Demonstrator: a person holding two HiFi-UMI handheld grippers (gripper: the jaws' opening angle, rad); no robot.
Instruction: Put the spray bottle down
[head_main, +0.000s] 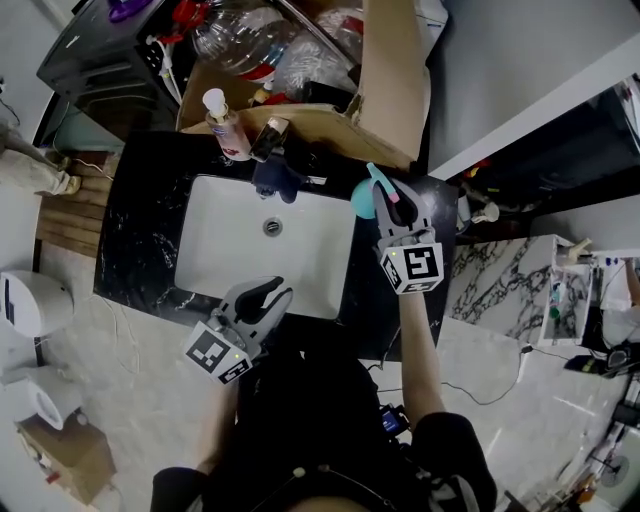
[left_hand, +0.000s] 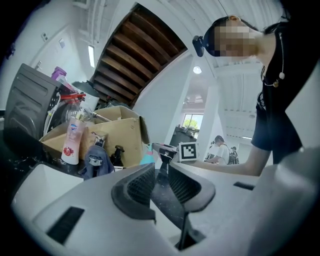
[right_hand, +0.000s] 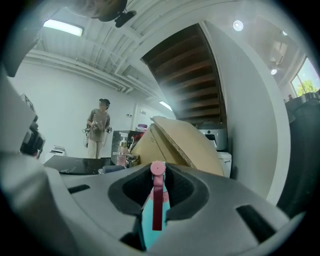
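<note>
A teal spray bottle (head_main: 362, 197) with a pink trigger is at the sink's right rear corner, over the black countertop (head_main: 150, 200). My right gripper (head_main: 392, 200) is shut on its neck. In the right gripper view the bottle (right_hand: 152, 215) sits between the jaws of the right gripper (right_hand: 157, 192), pink nozzle pointing up. Whether its base touches the counter is hidden. My left gripper (head_main: 272, 292) hovers at the front rim of the white sink (head_main: 220, 240). In its own view the left gripper (left_hand: 161, 172) is shut to a narrow slit with nothing in it.
A pump soap bottle (head_main: 225, 125) and a faucet draped with a blue cloth (head_main: 277, 175) stand behind the basin. An open cardboard box (head_main: 330, 125) full of plastic bottles sits behind them. A white wall rises at the right.
</note>
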